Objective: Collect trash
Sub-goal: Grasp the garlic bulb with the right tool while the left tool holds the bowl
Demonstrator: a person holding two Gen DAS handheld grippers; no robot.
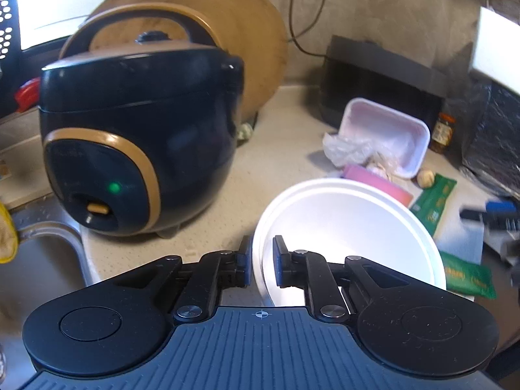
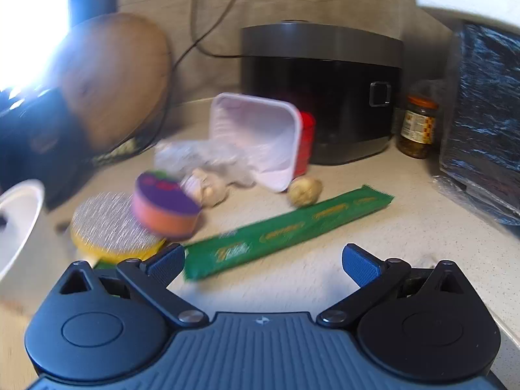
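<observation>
Left wrist: white bowl [image 1: 351, 227] rim pinched between jaws.

The left gripper [image 1: 262, 256] — a black two-finger tool with a ribbed grey-blue body and round black pivot housings on either side — has its jaws drawn nearly together, pinching the rim of a white foam bowl [image 1: 351, 224]. One blue-padded fingertip [image 1: 247, 253] sits on the outside of the rim, the other inside it. The linkage arms fold inward toward the centre line.

The right gripper [image 2: 263, 261], of the same black and grey-blue build, has its jaws spread wide. Its blue textured pads [image 2: 359, 265] angle outward, the linkage arms splayed to each side — nothing lies between the fingertips.
</observation>
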